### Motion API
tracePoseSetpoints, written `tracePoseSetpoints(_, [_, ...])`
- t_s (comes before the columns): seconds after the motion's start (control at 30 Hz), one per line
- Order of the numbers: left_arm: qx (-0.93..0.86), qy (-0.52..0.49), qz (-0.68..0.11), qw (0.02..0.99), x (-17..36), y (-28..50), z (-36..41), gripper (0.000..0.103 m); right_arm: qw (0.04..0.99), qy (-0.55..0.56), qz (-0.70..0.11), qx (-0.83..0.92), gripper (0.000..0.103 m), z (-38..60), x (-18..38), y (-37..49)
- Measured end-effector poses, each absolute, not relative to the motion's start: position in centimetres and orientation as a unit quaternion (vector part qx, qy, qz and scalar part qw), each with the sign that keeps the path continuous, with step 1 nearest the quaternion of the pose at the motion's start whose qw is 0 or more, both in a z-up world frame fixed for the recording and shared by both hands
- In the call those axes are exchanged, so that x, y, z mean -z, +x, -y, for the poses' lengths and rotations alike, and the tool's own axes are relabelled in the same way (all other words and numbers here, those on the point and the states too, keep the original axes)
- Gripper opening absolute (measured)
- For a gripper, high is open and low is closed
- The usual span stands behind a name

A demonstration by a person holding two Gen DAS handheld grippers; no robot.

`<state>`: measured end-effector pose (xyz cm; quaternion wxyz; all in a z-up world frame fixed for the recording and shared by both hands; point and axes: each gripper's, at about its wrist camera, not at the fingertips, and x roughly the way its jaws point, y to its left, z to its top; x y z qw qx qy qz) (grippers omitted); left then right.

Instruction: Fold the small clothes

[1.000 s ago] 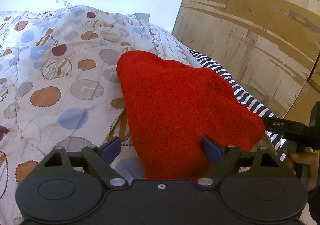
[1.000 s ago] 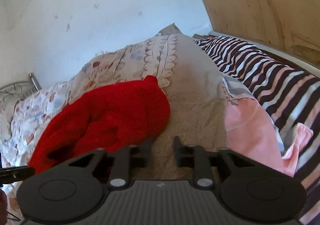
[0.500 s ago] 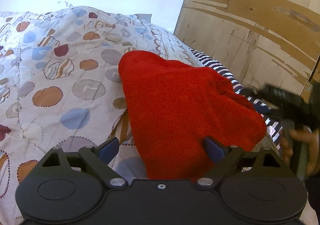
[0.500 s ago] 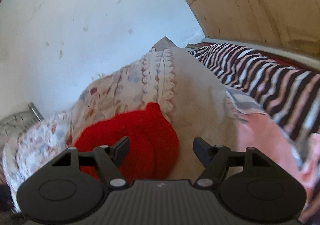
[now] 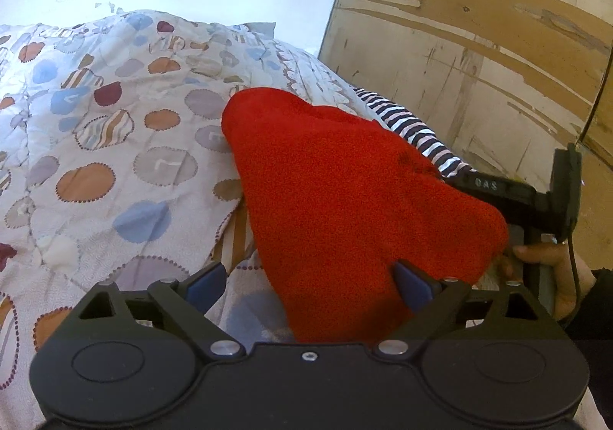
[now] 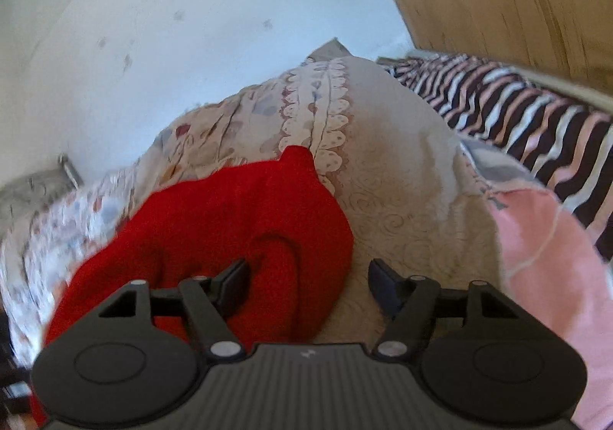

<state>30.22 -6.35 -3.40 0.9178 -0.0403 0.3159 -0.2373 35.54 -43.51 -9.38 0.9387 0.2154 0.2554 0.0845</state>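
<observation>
A red fleece garment [image 5: 345,200] lies bunched on the bed. Its near end reaches in between the jaws of my left gripper [image 5: 308,284], which stands wide open; the cloth lies against the right blue pad [image 5: 412,282], unpinched. In the right wrist view the same red garment [image 6: 230,223] has a rolled edge lying between the fingers of my right gripper [image 6: 308,278], which is open, its left finger over the cloth. The right gripper's black body [image 5: 509,192] shows at the garment's right corner, held by a hand [image 5: 544,255].
A quilt with coloured circles [image 5: 115,146] covers the bed under the garment. A black, white and pink striped blanket [image 6: 517,112] and a pink cloth [image 6: 544,257] lie to the right. A plywood wall [image 5: 479,47] rises behind, and a metal rack [image 6: 34,185] stands far left.
My right gripper went from nearly shut to open and moved closer to the red garment, whose edge now lies between its fingers. The left gripper stayed put.
</observation>
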Motion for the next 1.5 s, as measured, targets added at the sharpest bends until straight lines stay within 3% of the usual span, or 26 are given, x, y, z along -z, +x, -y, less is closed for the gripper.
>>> tracePoseSetpoints(0.17, [0.244,-0.049,-0.313,0.917,2.3,29.8,5.5,0.096,0.937,0.232,-0.237,-0.108,0.081,45.1,9.0,34.0])
tracePoseSetpoints(0.23, [0.241,-0.062,-0.3,0.921,1.6,29.9,5.0,0.099,0.93,0.265,-0.222,-0.121,0.089,46.2,8.6,33.9])
tracePoseSetpoints(0.37, [0.225,-0.095,-0.289,0.926,0.4,31.6,4.5,0.102,0.912,0.321,-0.219,-0.131,0.089,47.4,8.3,35.8])
tracePoseSetpoints(0.5, [0.221,-0.121,-0.305,0.918,-0.1,35.1,4.8,0.102,0.914,0.305,-0.233,-0.135,0.083,47.0,8.2,38.6])
tracePoseSetpoints(0.8, [0.22,-0.122,-0.363,0.897,2.0,40.5,5.5,0.102,0.92,0.262,-0.242,-0.164,0.082,44.8,8.0,42.9])
tracePoseSetpoints(1.03, [0.226,-0.121,-0.38,0.889,3.5,41.2,6.1,0.103,0.916,0.266,-0.244,-0.175,0.065,44.6,9.0,43.1])
tracePoseSetpoints(1.37, [0.224,-0.105,-0.38,0.891,4.1,41.3,6.6,0.102,0.926,0.24,-0.243,-0.16,0.063,44.1,9.2,42.8])
tracePoseSetpoints(1.5, [0.232,-0.119,-0.384,0.886,4.4,41.7,6.4,0.103,0.933,0.218,-0.236,-0.162,0.049,43.7,8.8,42.5])
